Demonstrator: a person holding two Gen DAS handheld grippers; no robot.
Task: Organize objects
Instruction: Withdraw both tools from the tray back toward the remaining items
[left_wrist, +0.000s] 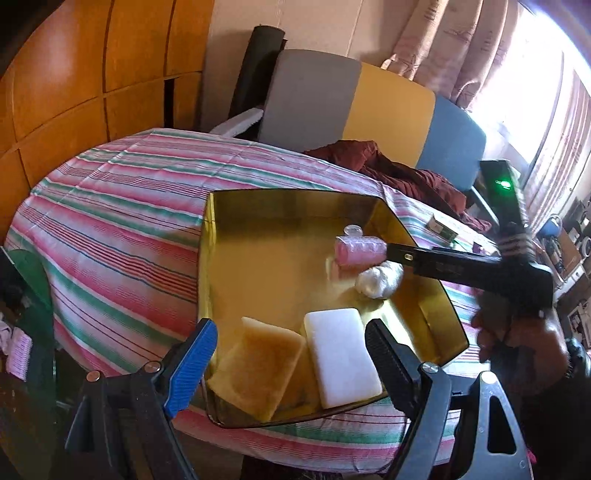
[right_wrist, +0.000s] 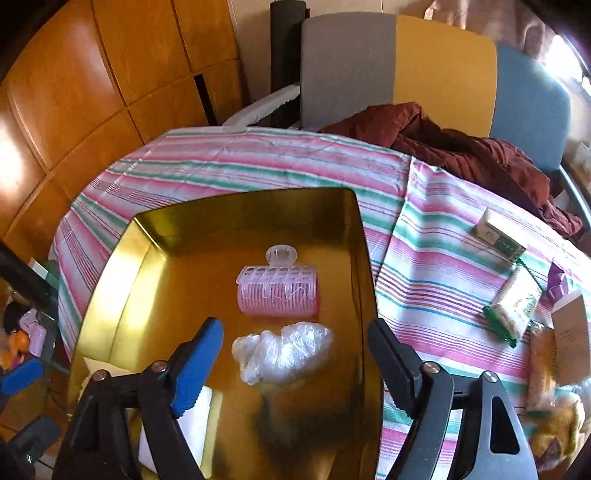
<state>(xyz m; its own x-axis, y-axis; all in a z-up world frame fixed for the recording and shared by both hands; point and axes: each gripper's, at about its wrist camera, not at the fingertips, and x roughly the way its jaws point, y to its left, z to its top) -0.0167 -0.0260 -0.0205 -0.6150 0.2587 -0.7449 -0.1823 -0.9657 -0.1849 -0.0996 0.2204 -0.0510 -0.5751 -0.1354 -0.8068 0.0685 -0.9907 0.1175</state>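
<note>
Shiny gold metal tray (right_wrist: 110, 280) on the striped tablecloth (right_wrist: 424, 258) serves as the collection bin: pink plastic hair roller (right_wrist: 277, 291) mid-tray, crumpled clear plastic bag (right_wrist: 282, 350) just near of it. Right gripper (right_wrist: 295, 354) spread above the bag, nothing pinched. Left gripper (left_wrist: 288, 354) spread, empty, over the tan sponge (left_wrist: 258, 369) and white soap bar (left_wrist: 341, 354) at the near end. Small boxes (right_wrist: 500, 236) wait on the cloth, right of the tray, likely next.

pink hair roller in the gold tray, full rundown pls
The pink hair roller is a short plastic cylinder with a ribbed, bristly surface, and a paler, translucent slotted clip over its far side, ending in a rounded tab. It lies on its side on the floor of the gold tray, about mid-tray. A crumpled clear plastic bag lies just on the near side of it; whether they touch is unclear. The right gripper hangs open above the bag, not touching the roller.
</note>
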